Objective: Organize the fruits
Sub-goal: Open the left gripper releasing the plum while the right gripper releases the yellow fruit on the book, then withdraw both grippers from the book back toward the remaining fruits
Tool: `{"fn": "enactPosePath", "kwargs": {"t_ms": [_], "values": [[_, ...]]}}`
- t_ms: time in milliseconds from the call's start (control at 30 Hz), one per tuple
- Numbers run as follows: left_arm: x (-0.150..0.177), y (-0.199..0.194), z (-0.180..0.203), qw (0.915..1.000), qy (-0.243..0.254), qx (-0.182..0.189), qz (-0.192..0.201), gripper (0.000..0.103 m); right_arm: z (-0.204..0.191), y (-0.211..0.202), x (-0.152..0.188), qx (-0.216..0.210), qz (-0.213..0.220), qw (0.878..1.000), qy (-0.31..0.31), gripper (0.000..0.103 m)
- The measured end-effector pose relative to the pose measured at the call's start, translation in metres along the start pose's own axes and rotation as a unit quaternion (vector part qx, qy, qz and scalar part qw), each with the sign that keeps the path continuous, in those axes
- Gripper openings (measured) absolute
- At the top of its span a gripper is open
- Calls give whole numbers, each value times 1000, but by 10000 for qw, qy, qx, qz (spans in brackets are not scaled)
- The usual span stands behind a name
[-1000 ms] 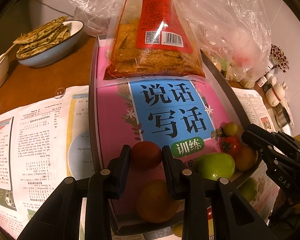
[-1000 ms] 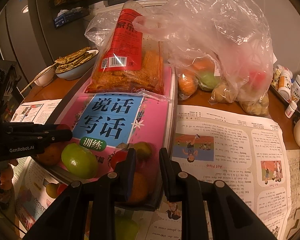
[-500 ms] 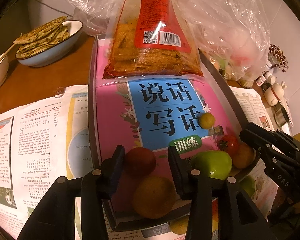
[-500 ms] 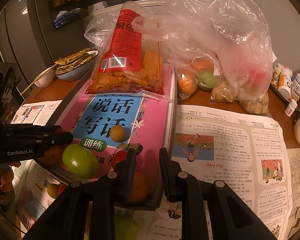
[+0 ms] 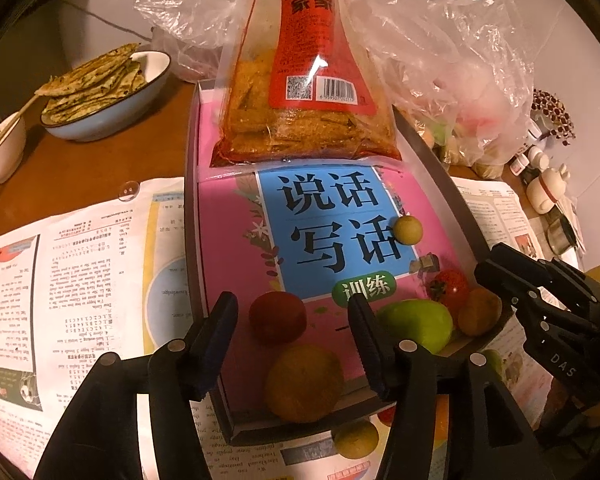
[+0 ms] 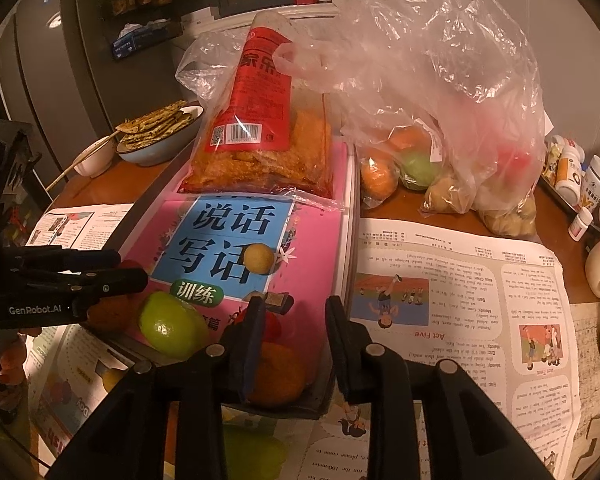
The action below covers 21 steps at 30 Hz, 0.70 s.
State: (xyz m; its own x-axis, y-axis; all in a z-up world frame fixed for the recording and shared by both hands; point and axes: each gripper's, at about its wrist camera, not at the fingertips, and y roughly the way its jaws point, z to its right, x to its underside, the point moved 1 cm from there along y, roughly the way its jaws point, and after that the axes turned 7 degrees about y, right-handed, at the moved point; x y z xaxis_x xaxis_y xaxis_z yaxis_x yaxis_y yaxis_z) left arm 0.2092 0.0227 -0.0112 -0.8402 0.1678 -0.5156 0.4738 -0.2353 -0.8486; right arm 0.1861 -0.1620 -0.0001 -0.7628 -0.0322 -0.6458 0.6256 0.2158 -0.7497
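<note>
My left gripper (image 5: 290,320) hangs over the near end of the tray (image 5: 192,240). Its jaws are opening, and a dark red fruit (image 5: 278,316) lies between them, free of both pads. An orange (image 5: 304,382) rests just below it, a green apple (image 5: 416,326) to its right. My right gripper (image 6: 296,316) is over the tray's near right corner, its jaws opening with only the pink book (image 6: 308,248) behind the gap. A second orange (image 6: 276,376) and a red tomato (image 6: 274,324) sit by its left finger. A small yellow fruit (image 6: 259,258) lies on the book's blue label.
A red snack bag (image 5: 308,100) leans on the tray's far end. A clear plastic bag of fruit (image 6: 440,140) stands on the right, bottles (image 6: 580,172) beyond it. A bowl of flatbreads (image 5: 100,96) sits far left. Newspaper (image 6: 460,300) covers the table on both sides.
The left jaws spread off the dark red fruit, which now lies on the book. The small yellow fruit rolled away onto the blue label. The right jaws parted slightly.
</note>
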Motion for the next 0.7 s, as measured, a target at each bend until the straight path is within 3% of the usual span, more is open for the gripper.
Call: {"fn": "enactPosePath", "kwargs": {"t_ms": [100,700], "values": [[0,-3,1,10000,-2,-24,23,62,0,-2,0,4,26,10000,31,40],[7,-22,4,9996,16,-146,241,74,0,-17,2,-27,173,9998,125,59]]}}
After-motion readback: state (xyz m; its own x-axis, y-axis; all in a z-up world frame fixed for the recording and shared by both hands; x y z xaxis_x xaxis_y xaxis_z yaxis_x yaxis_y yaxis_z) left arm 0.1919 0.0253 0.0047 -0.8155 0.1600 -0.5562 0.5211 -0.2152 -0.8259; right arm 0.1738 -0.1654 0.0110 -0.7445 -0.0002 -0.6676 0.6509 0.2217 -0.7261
